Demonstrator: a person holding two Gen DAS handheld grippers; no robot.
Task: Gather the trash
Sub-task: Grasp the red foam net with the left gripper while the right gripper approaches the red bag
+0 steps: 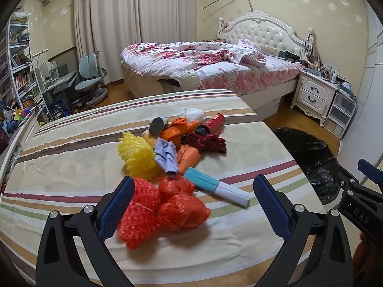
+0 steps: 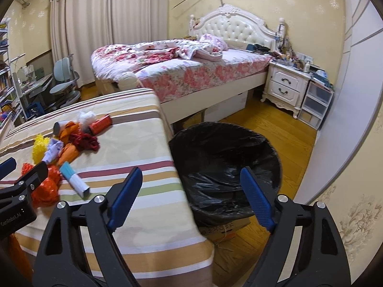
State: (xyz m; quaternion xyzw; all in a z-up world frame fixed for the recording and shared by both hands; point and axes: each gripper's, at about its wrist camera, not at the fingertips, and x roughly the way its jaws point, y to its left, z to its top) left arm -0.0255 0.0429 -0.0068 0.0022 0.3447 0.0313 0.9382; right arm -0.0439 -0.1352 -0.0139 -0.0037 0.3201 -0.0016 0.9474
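Both grippers' fingers spread, grasping nothing: left gripper [image 1: 194, 191] over red mesh [image 1: 138, 211], right gripper [image 2: 191, 186] above bin [image 2: 225, 167].

Free room and obstacles. The striped bedcover [image 1: 71, 157] lies bare at left and lower centre of the left wrist view. The trash pile [image 1: 177, 148] fills mid-frame, its red mesh bundle [image 1: 138, 212] just beside the left gripper's [image 1: 194, 201] left finger. In the right wrist view, the bin [image 2: 225, 148] gapes unobstructed at centre; bare wood floor [image 2: 294, 138] lies beyond it.
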